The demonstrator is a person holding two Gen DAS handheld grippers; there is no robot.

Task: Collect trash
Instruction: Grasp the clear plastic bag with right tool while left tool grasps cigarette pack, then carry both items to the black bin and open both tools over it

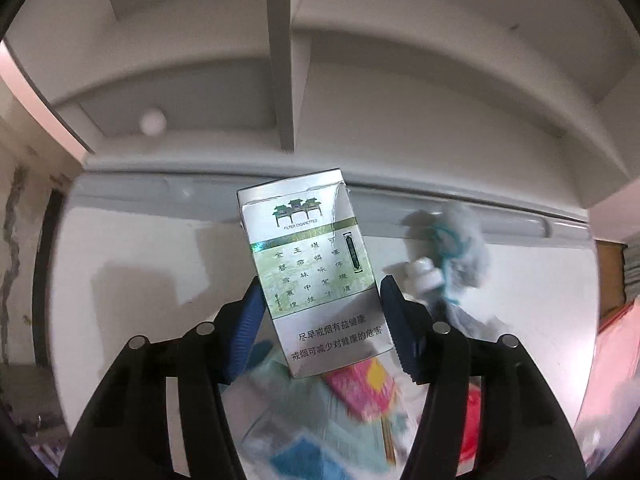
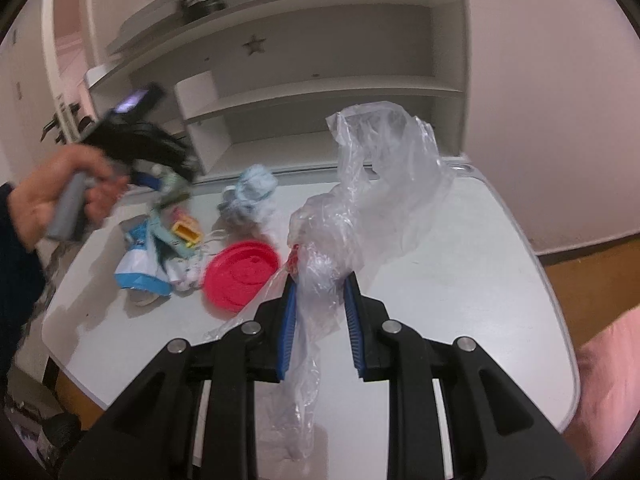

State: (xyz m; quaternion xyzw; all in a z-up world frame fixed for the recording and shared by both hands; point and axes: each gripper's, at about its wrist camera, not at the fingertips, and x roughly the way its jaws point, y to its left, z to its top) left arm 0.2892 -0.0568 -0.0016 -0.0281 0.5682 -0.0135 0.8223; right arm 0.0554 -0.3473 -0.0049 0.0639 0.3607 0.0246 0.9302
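My left gripper (image 1: 318, 296) is shut on a silver and green cigarette pack (image 1: 312, 268) and holds it upright above the white table (image 1: 132, 264). In the right wrist view the left gripper (image 2: 160, 176) is blurred, held by a hand over a pile of wrappers (image 2: 156, 256). My right gripper (image 2: 320, 284) is shut on a clear plastic bag (image 2: 372, 184), which rises crumpled above the table (image 2: 460, 280).
A red round lid (image 2: 240, 274), a yellow box (image 2: 186, 234) and a pale blue crumpled wad (image 2: 254, 188) lie on the table. White shelves (image 2: 320, 92) stand behind it. Blurred colourful packaging (image 1: 352, 400) lies under the left gripper.
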